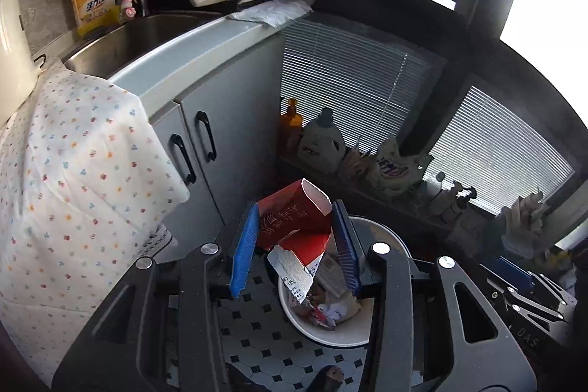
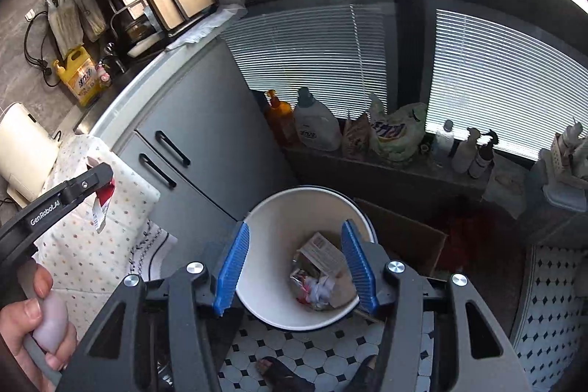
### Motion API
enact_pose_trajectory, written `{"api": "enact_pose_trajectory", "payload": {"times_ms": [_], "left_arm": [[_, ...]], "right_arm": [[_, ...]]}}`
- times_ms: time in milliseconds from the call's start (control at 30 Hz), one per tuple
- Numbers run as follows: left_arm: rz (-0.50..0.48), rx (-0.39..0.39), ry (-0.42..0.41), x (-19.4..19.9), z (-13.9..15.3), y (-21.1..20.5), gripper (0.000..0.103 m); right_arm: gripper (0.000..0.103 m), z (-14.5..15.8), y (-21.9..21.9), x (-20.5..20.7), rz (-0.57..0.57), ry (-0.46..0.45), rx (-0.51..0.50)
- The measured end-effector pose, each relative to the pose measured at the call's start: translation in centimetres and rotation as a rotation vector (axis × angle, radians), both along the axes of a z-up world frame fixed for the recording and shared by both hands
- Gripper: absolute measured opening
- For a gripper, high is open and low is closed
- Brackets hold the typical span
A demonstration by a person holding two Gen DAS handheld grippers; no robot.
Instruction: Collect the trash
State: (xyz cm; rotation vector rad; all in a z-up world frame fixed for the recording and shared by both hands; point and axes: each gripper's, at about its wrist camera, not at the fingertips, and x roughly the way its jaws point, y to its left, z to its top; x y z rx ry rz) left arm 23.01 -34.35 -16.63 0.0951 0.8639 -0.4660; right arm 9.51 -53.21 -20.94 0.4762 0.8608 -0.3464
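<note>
we judge the torn red carton [image 1: 294, 219] to be light, thin card: it bends and crushes easily, it is not fragile, and its printed faces are likely a little slick. it carries no visible contents. a loose white flap with printed text hangs from its lower edge and gives no firm purchase. we take hold across the flat red faces, near the middle of the body, not at the torn rim or the flap.

the left hand-held gripper [image 1: 296, 245] has the carton between its blue pads [image 1: 244, 248], one pad on each side of the red body; the jaws stand partly closed, set to the width of the carton. the carton tilts, with its open white-lined end up and away from the camera. in the left wrist view it sits above the near rim of the white bin [image 1: 345, 333], which stands on the tiled floor [image 1: 257, 329] in front of the grey cabinet [image 1: 220, 120]. we cannot tell whether the carton is fully over the bin mouth.

the right hand-held gripper [image 2: 296, 267] is wide open and holds nothing. it hangs over the bin [image 2: 272, 245], and crumpled wrappers and a small box [image 2: 319, 252] lie at the bottom, between its pads in the view. the carton [image 2: 104, 195] shows at the left, well apart from this gripper, in front of the dotted cloth [image 2: 92, 245].
</note>
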Motion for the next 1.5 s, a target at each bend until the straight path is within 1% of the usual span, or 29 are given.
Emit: {"api": "enact_pose_trajectory", "payload": {"times_ms": [167, 200, 267, 300, 333, 433, 567, 633, 700, 767, 867, 900, 967, 1033, 1200, 1267, 1500], "left_arm": [[-0.076, -0.015, 0.044, -0.8, -1.5, -2.8, 0.042], [-0.094, -0.022, 0.059, -0.9, -1.8, -3.3, 0.043], [-0.130, -0.034, 0.082, -1.1, -2.2, -4.2, 0.050], [-0.150, -0.034, 0.088, -1.3, -2.3, -4.6, 0.059], [-0.161, -0.030, 0.083, -1.6, -2.3, -4.9, 0.065], [-0.174, -0.021, 0.070, -1.9, -2.0, -5.2, 0.072], [-0.165, -0.011, 0.049, -2.3, -1.1, -4.6, 0.077], [-0.152, -0.007, 0.031, -2.4, -0.3, -3.9, 0.084], [-0.139, -0.007, 0.016, -2.4, 0.5, -3.0, 0.084], [-0.121, -0.008, 0.002, -2.5, 1.4, -2.0, 0.084], [-0.102, -0.001, -0.029, -2.8, 3.1, -0.4, 0.084], [-0.091, 0.001, -0.044, -2.9, 3.7, 0.2, 0.085], [-0.065, -0.005, -0.069, -3.1, 5.0, 1.6, 0.090], [-0.038, -0.011, -0.097, -3.3, 6.3, 2.9, 0.093], [0.033, -0.020, -0.154, -3.6, 9.1, 6.4, 0.095], [0.070, -0.018, -0.169, -3.6, 10.0, 8.0, 0.095], [0.179, -0.031, -0.219, -4.0, 12.4, 13.4, 0.097]], "right_arm": [[0.052, 0.0, -1.2, -1.6, -0.023, 0.015, -0.010], [0.052, 0.0, -1.4, -1.9, -0.028, 0.016, -0.013], [0.054, 0.1, -1.8, -2.2, -0.036, 0.017, -0.016], [0.054, 0.2, -1.9, -2.4, -0.041, 0.017, -0.019], [0.056, 0.3, -2.1, -2.5, -0.046, 0.016, -0.022], [0.059, 0.5, -2.4, -2.6, -0.056, 0.010, -0.026], [0.060, 0.8, -2.3, -2.7, -0.054, 0.004, -0.023], [0.062, 1.1, -2.1, -2.7, -0.051, 0.001, -0.025], [0.064, 1.6, -1.9, -2.6, -0.043, -0.007, -0.024], [0.068, 2.4, -1.3, -2.5, -0.032, -0.019, -0.029], [0.072, 3.6, -0.4, -2.2, -0.008, -0.040, -0.032], [0.073, 4.1, 0.0, -2.0, 0.003, -0.048, -0.034], [0.076, 5.2, 0.6, -1.7, 0.021, -0.068, -0.041], [0.077, 6.3, 1.5, -1.4, 0.040, -0.089, -0.049], [0.079, 9.0, 4.1, -0.3, 0.102, -0.146, -0.067], [0.081, 9.9, 5.4, 0.1, 0.125, -0.168, -0.072], [0.082, 12.5, 9.9, 1.4, 0.223, -0.218, -0.084]]}}
